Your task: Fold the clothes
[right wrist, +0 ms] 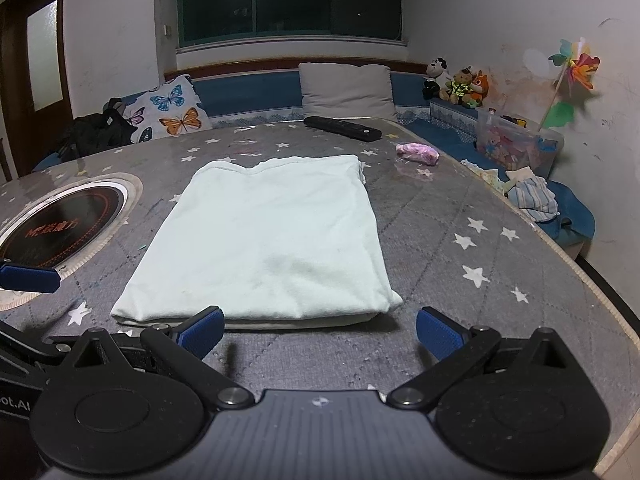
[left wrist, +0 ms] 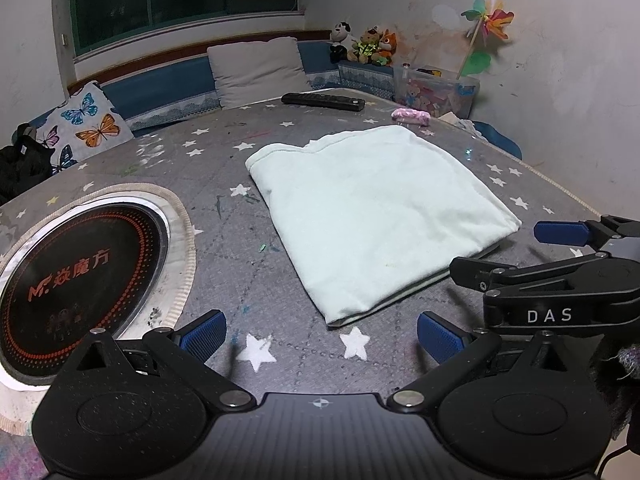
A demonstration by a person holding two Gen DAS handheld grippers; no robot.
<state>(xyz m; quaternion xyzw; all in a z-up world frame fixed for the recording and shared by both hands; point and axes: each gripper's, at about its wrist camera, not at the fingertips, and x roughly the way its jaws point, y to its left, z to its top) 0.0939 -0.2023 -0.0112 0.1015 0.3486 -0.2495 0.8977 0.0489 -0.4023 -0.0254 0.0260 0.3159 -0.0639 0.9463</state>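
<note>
A pale mint garment (left wrist: 376,216) lies folded into a flat rectangle on the grey star-patterned table (left wrist: 240,248); the right wrist view shows the same garment (right wrist: 272,240) straight ahead. My left gripper (left wrist: 320,338) hovers open just short of the garment's near corner, nothing between its blue pads. My right gripper (right wrist: 318,332) is open too, close to the garment's near edge, and appears in the left wrist view as the right gripper (left wrist: 520,252) beside the garment's right corner. One blue pad of the left gripper (right wrist: 28,278) pokes in at the left of the right wrist view.
A round black induction hob (left wrist: 76,280) is set into the table at the left. A black remote (left wrist: 322,101) and a pink bundle (right wrist: 418,153) lie at the far side. Cushions, plush toys, a toy box and loose clothes (right wrist: 532,196) line the bench behind and right.
</note>
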